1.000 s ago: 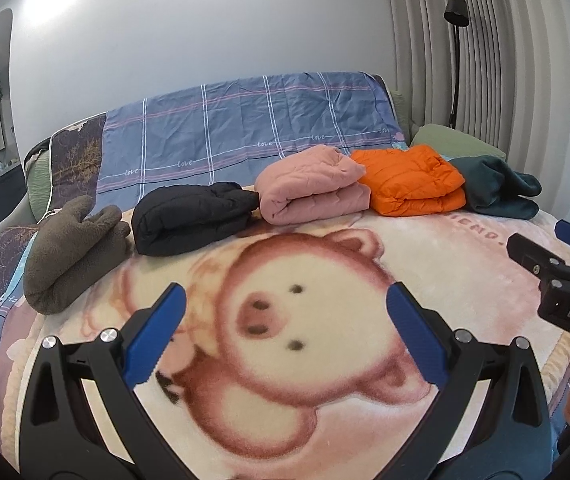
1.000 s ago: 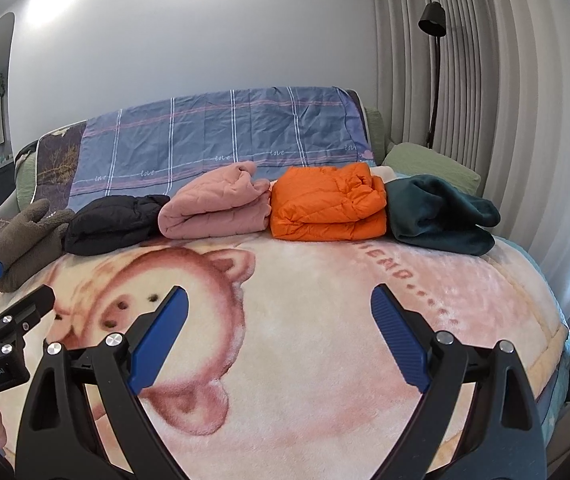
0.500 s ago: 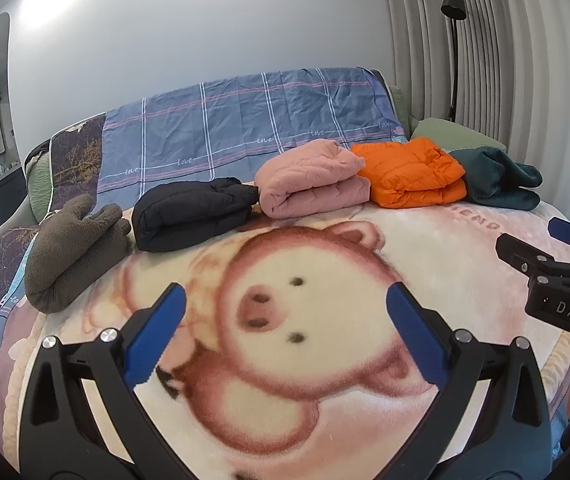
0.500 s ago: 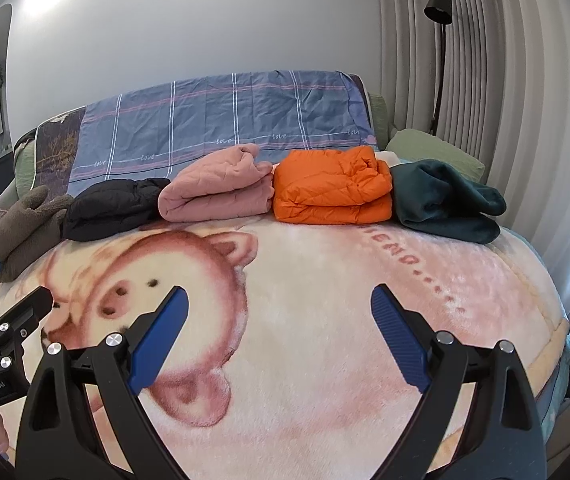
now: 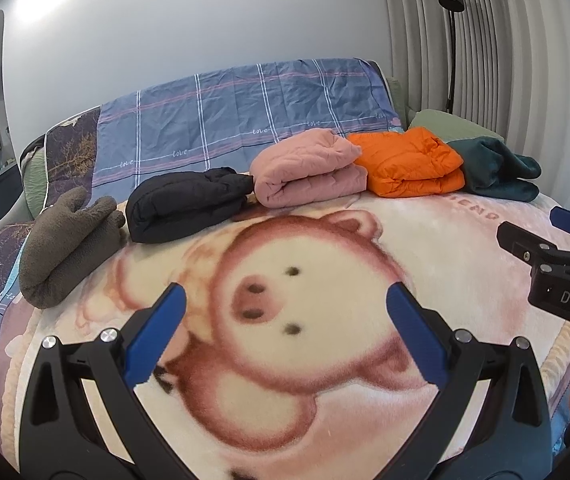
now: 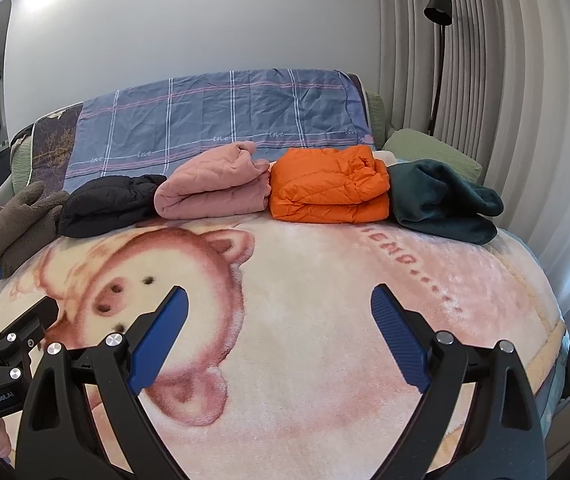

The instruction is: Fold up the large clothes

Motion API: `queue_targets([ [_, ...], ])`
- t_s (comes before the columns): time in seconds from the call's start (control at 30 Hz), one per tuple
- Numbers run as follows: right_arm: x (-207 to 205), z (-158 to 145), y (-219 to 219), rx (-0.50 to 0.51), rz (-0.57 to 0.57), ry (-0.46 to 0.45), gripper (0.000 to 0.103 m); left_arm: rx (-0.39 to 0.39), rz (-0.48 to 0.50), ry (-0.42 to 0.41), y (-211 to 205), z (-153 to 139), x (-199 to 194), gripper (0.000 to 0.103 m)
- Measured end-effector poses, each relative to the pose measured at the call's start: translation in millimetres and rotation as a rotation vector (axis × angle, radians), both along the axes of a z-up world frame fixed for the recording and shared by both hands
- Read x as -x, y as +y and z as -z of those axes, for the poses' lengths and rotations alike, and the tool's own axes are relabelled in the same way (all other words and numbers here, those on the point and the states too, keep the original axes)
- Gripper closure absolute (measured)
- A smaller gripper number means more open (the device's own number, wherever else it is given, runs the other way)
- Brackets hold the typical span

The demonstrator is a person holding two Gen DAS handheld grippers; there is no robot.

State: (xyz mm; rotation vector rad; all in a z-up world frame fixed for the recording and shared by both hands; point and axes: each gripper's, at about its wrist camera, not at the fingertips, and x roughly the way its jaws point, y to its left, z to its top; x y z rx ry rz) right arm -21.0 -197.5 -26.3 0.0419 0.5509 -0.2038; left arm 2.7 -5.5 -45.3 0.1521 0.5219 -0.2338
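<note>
Left gripper (image 5: 285,332) and right gripper (image 6: 279,334): side by side, jaws wide, empty.

Five folded garments lie in a row on the bed: one brown fleece (image 5: 65,244), one black jacket (image 5: 185,208), one pink jacket (image 5: 309,172), one orange jacket (image 5: 409,164) and one dark green fleece (image 5: 497,172). One pig-print blanket (image 5: 325,320) covers the bed, one checked blue sheet (image 5: 245,116) lies behind the row, one green pillow (image 6: 429,148) and one black floor lamp (image 6: 439,60) stand at the right. Two tools are seen, left tool (image 5: 285,332) and right tool (image 6: 279,332), each with two blue pads
</note>
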Motion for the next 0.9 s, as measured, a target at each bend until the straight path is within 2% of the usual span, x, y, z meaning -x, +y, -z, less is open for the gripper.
queue_targets([
  [0.2,-0.2,0.4,0.4,0.004,0.0,0.0,0.01,-0.003,-0.002,0.006,-0.6,0.2,-0.4,0.002],
  [0.43,3.8,-2.1,5.6,0.08,0.027,-0.028,0.01,-0.014,0.009,0.013,-4.7,2.1,-1.1,0.002],
  [0.9,3.3,-1.6,3.5,0.075,0.022,-0.026,0.01,-0.017,0.01,0.015,-6.0,3.9,-0.7,0.002],
])
